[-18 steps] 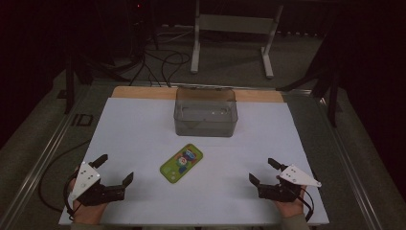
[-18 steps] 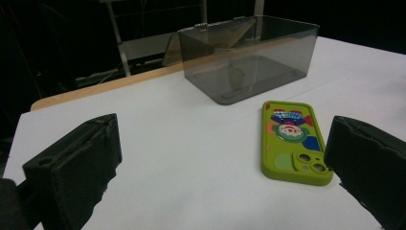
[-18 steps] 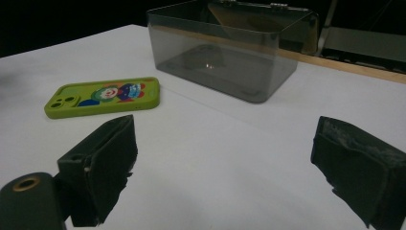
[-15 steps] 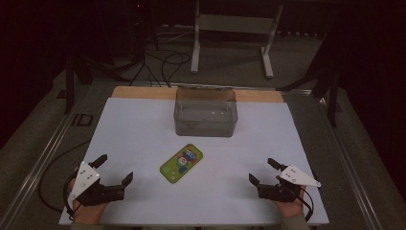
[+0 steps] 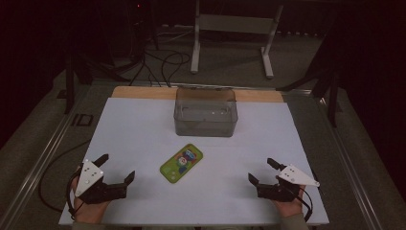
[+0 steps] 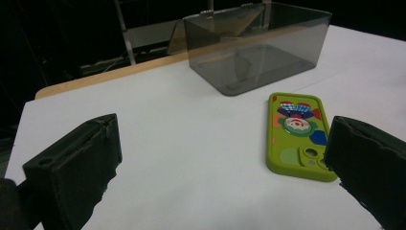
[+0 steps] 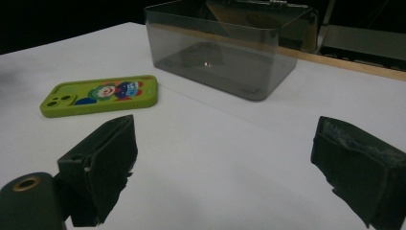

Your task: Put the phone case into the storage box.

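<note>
Each hand carries a black two-jaw tool, the left gripper (image 5: 116, 169) and the right gripper (image 5: 261, 171), both topped by a pale grey three-cornered plate. Thin dark cables loop behind them. The jaws are blocky, matt black pads with rough edges.

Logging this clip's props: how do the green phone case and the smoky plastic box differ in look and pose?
The phone case is opaque bright green with a cartoon print; the box is see-through grey and plain. The phone case lies flat and low, angled on the table; the box stands taller, squared to the far edge. The box is open-topped and empty. Both rest on the white table, untouched.
</note>
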{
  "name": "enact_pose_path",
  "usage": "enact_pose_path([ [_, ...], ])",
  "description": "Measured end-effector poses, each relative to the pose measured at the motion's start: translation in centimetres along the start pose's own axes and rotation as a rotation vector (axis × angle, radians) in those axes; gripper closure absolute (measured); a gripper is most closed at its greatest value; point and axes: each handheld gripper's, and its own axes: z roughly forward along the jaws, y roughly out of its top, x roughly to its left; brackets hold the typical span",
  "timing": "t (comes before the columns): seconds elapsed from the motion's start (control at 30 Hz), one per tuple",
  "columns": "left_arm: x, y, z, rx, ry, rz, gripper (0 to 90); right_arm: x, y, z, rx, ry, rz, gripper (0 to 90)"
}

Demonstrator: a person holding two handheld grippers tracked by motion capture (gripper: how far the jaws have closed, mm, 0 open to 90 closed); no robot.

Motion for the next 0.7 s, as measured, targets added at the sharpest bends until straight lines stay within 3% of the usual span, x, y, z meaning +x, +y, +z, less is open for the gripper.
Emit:
enact_pose_path([
  [0.27, -0.1, 0.3, 0.2, 0.02, -0.006, 0.002, 0.1, 0.0, 0.0, 0.0, -0.001, 0.0, 0.0, 8.4],
  [0.7, -0.9, 1.8, 1.6, 0.059, -0.048, 0.03, 0.1, 0.1, -0.1, 0.2, 0.0, -0.001, -0.001, 8.5],
])
